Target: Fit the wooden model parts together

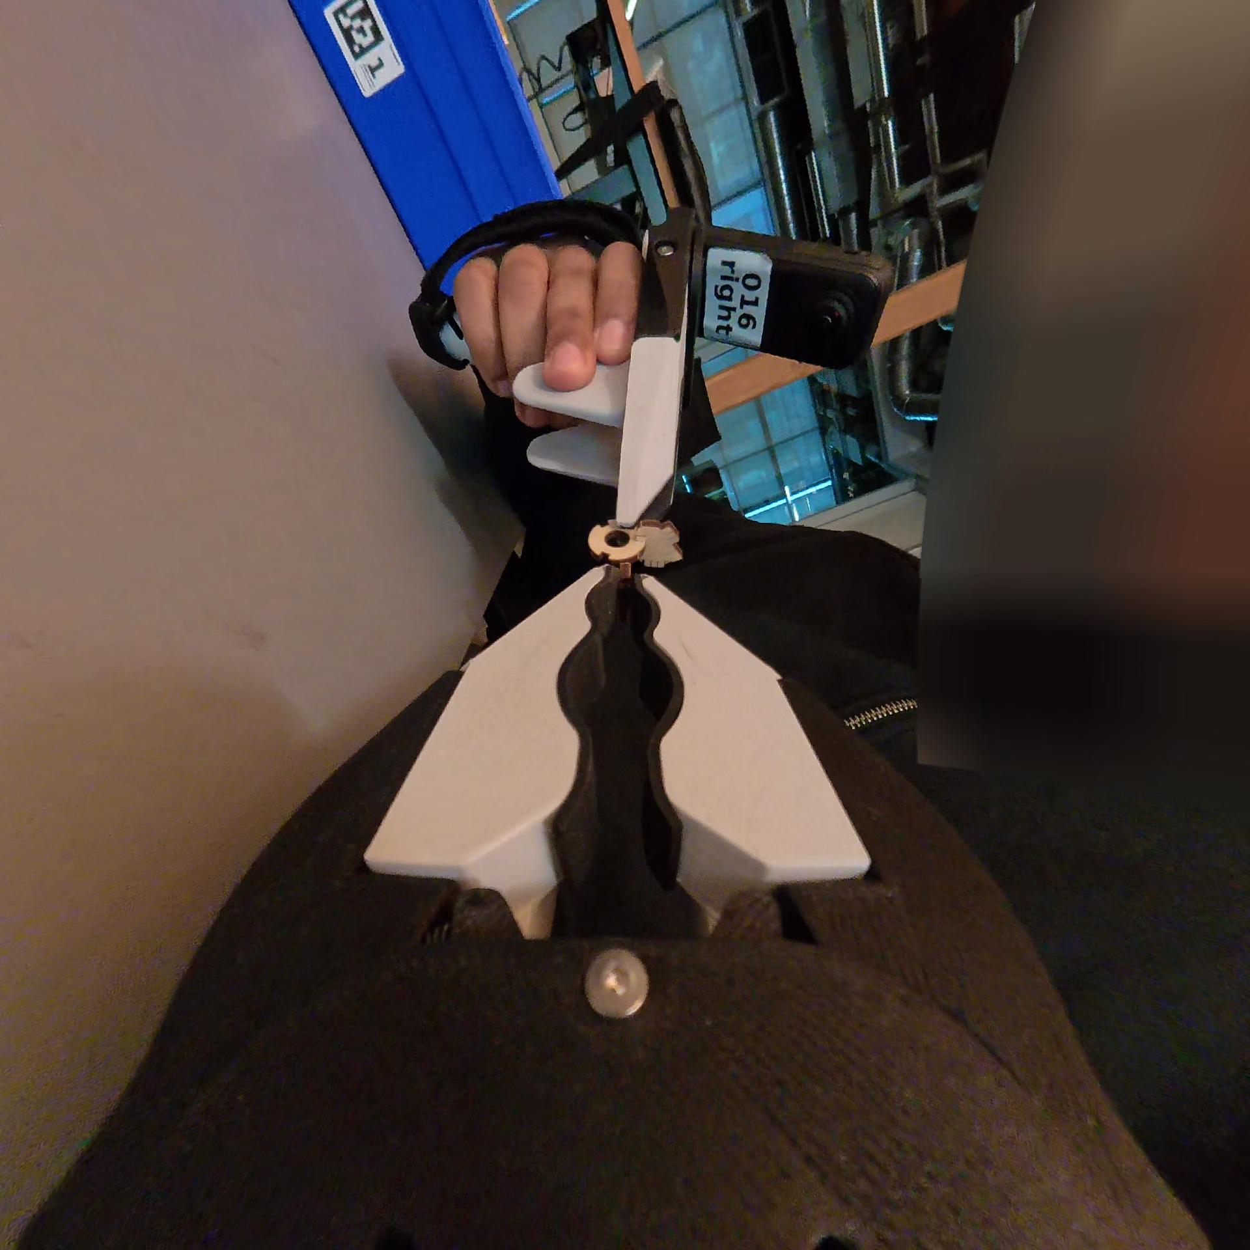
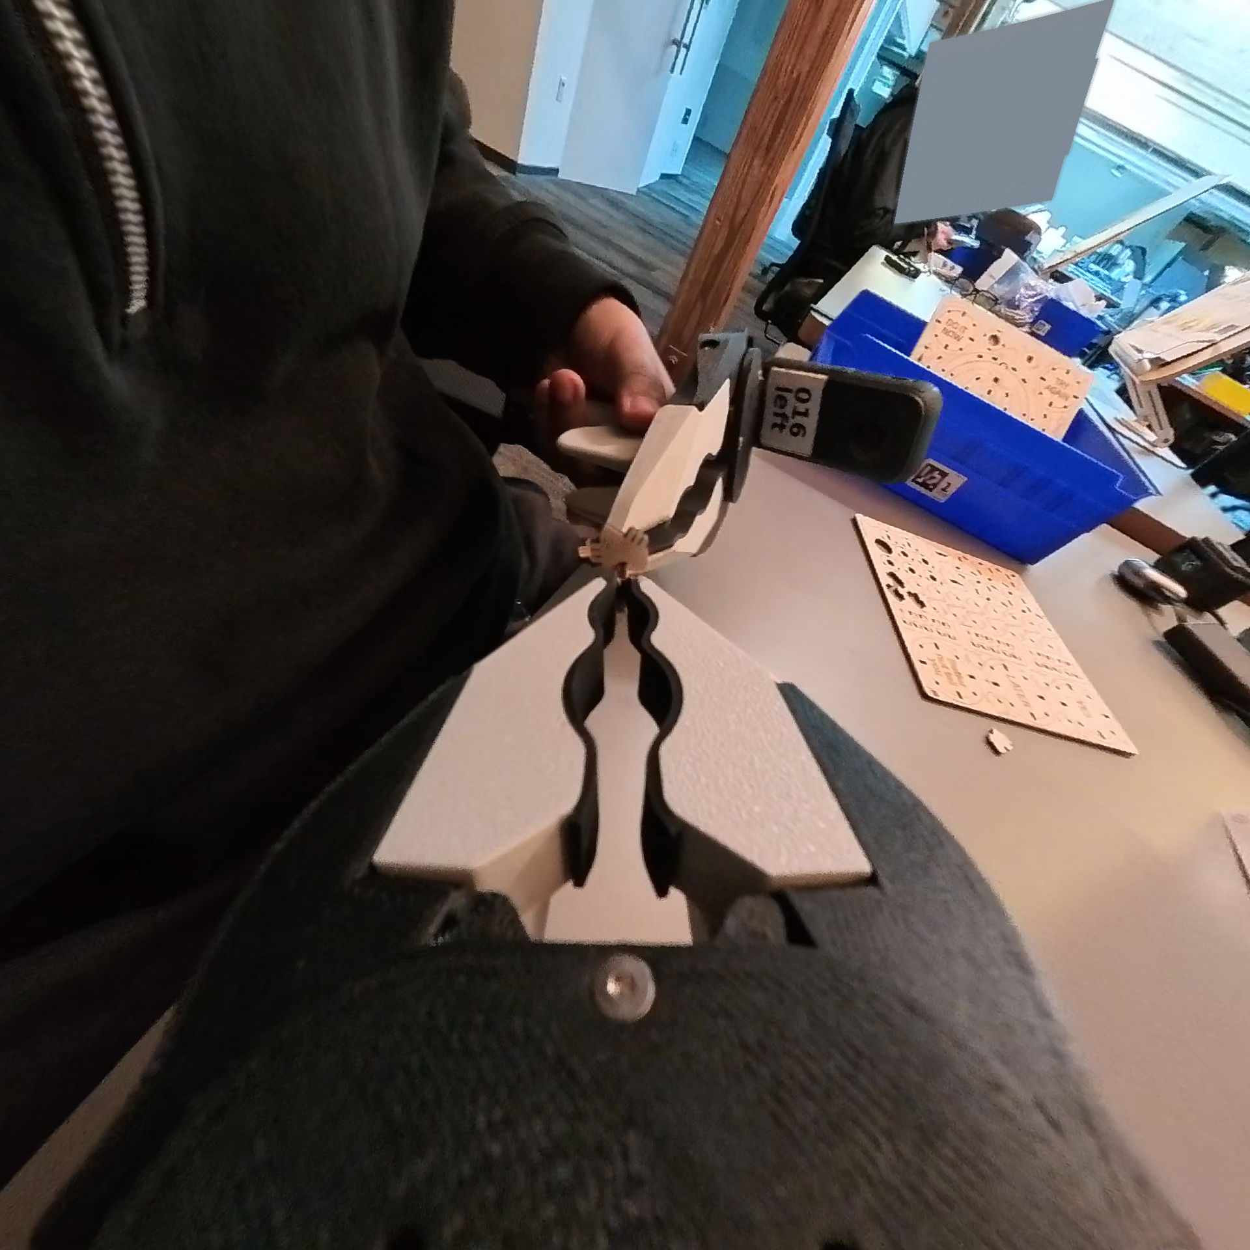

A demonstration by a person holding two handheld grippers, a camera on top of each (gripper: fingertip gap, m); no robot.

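Both grippers, left gripper [image 1: 623,575] and right gripper [image 2: 626,587], pinch one small wooden assembly [image 1: 632,543] tip to tip, near the dark jacket [image 2: 203,338], so I think steady alignment matters.

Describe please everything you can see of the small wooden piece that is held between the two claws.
The small wooden piece is thin, pale laser-cut plywood with darker burnt edges: a round ring with a centre hole and edge notches, joined to a toothed, gear-like part. It is held in the air, above the grey table, in front of the person's black jacket. The left claw pinches a small tab from below; the right claw grips it from above. Both claws look closed on it.
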